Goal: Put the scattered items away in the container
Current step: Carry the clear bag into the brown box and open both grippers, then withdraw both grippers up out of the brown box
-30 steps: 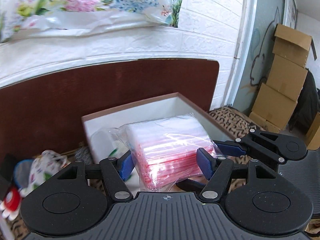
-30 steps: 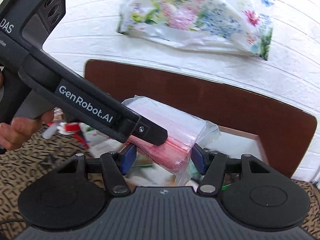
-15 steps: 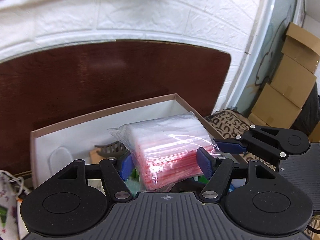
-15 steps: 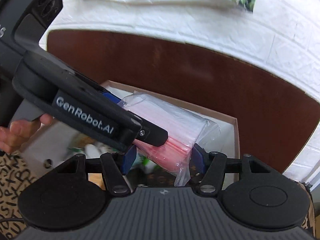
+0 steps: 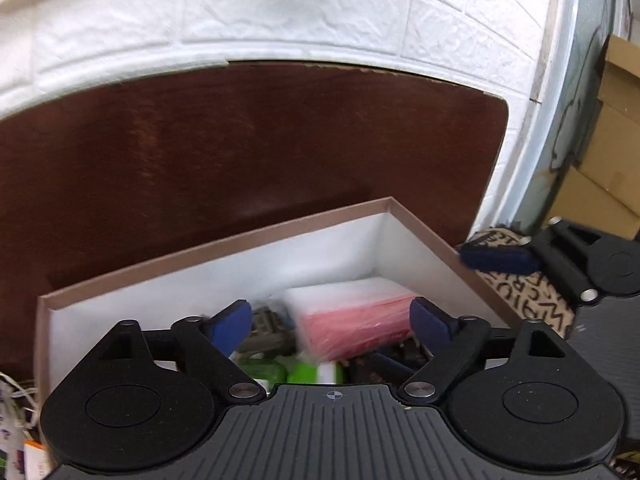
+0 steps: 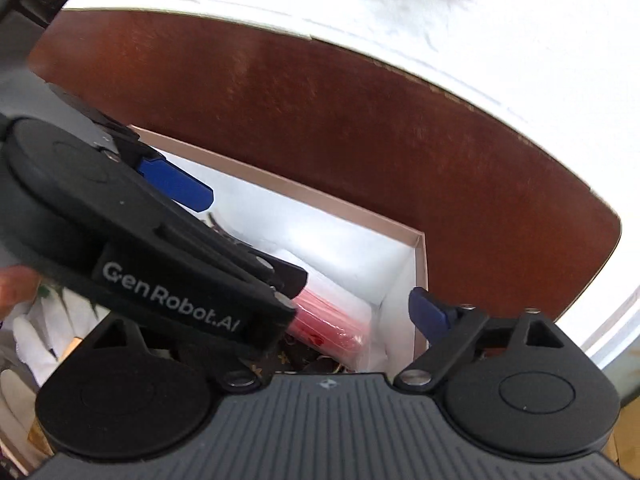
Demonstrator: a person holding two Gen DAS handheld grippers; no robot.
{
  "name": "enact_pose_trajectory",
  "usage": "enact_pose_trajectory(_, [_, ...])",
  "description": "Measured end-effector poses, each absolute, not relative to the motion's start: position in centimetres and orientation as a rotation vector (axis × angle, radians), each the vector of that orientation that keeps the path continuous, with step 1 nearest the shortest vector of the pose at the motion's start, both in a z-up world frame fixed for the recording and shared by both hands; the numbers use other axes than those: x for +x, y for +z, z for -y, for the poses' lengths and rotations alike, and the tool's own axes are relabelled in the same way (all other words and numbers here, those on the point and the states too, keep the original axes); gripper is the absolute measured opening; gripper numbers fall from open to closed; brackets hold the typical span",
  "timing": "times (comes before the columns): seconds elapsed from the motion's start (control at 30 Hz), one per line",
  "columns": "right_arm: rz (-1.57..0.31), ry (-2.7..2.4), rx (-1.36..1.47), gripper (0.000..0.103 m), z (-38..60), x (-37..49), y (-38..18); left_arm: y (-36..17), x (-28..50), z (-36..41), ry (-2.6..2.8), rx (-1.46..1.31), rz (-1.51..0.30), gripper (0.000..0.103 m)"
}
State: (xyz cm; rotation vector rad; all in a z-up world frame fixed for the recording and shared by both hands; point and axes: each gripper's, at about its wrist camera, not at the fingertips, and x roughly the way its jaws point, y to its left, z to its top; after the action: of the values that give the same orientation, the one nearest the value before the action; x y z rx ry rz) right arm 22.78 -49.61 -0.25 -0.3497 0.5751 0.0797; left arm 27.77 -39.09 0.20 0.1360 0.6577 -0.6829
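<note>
A clear pack of red-striped zip bags [image 5: 352, 316] lies in the right back corner of the brown-rimmed white box [image 5: 224, 248]; it also shows in the right wrist view [image 6: 332, 320] inside the box [image 6: 420, 280]. My left gripper [image 5: 332, 322] hangs open just above the box, its blue pads wide apart and off the pack. My right gripper [image 6: 344, 312] is open too, over the box's right side; its left finger is hidden behind the left gripper's body [image 6: 160, 264]. Green and dark items lie under the pack.
A dark brown headboard [image 5: 240, 152] stands right behind the box, under a white brick wall. Patterned bedding [image 5: 532, 292] lies to the right. Cardboard boxes [image 5: 608, 152] are stacked far right. White items [image 6: 40, 340] lie left of the box.
Both grippers opened and let go of the zip-bag pack, which dropped into the box's right corner. Both views tipped down and closer to the box.
</note>
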Motion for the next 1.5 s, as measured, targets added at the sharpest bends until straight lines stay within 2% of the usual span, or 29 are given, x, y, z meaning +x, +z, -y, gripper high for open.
enact_pose_trajectory(0.1, [-0.558, 0.058, -0.337, 0.099, 49.4, 21.5, 0.0, 0.5, 26.9, 38.3, -0.647, 0.160, -0.642, 0.094])
enact_pose_trajectory(0.23, [-0.545, 0.042, -0.292, 0.102, 49.1, 19.3, 0.4, 0.9, 25.3, 37.2, -0.594, 0.177, -0.608, 0.094])
enact_pose_trajectory(0.8, [-0.537, 0.006, -0.238, 0.103, 45.7, 13.2, 2.2, 3.7, 18.6, 32.5, -0.545, 0.159, -0.591, 0.094])
enact_pose_trajectory(1.07, [-0.468, 0.005, -0.178, 0.103, 44.3, 8.0, 3.2, 4.5, 13.4, 28.7, -0.507, 0.146, -0.556, 0.094])
enact_pose_trajectory(1.33, [-0.416, -0.025, -0.185, 0.102, 42.7, 1.6, 2.6, 3.8, 7.7, 24.9, -0.430, 0.072, -0.571, 0.094])
enact_pose_trajectory(1.5, [-0.407, -0.037, -0.151, 0.102, 42.2, -1.8, 1.7, 2.5, 4.1, 24.1, -0.376, 0.140, -0.602, 0.094])
